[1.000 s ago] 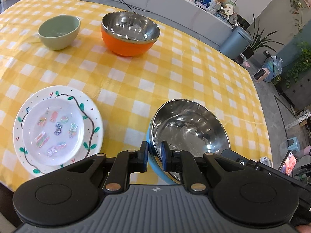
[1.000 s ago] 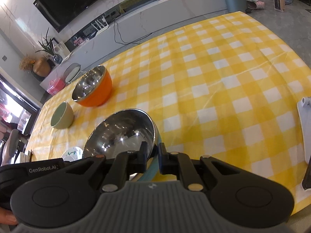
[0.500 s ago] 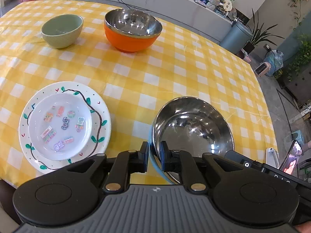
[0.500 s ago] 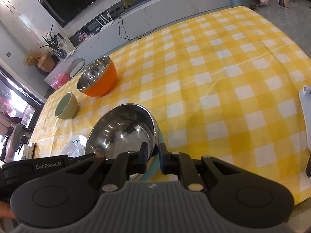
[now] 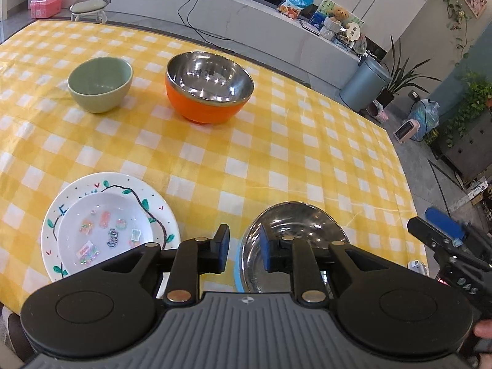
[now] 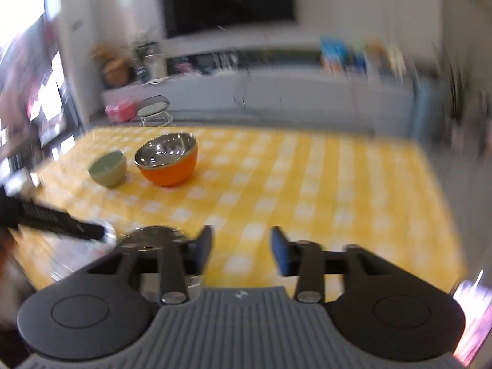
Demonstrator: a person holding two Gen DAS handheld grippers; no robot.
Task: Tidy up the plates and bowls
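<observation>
Two grippers, one in each of your hands, work over a table covered in a yellow-and-white checked cloth. Your left gripper sits at the near edge with its blue pads either side of the left rim of a steel bowl with a light-blue outside; its jaws have just been opening, a clear gap shows on both sides of the rim, and the pads no longer press on it. That bowl stands on the cloth at the near edge, right of centre. Just to its left lies a white plate with a painted vine border, and a smaller white plate with pastel motifs is stacked inside it. At the far left stands a pale green bowl, and just right of it, apart from it, an orange bowl with a steel lining. Your right gripper is seen in the right wrist view, which is heavily blurred; its jaws have just been opening and now stand well apart with only checked cloth between them. A dark rounded shape at its left finger is probably the steel bowl's rim, though the blur leaves this uncertain. From the left wrist view, the right gripper's blue pad appears at the far right edge, clear of the bowl.
</observation>
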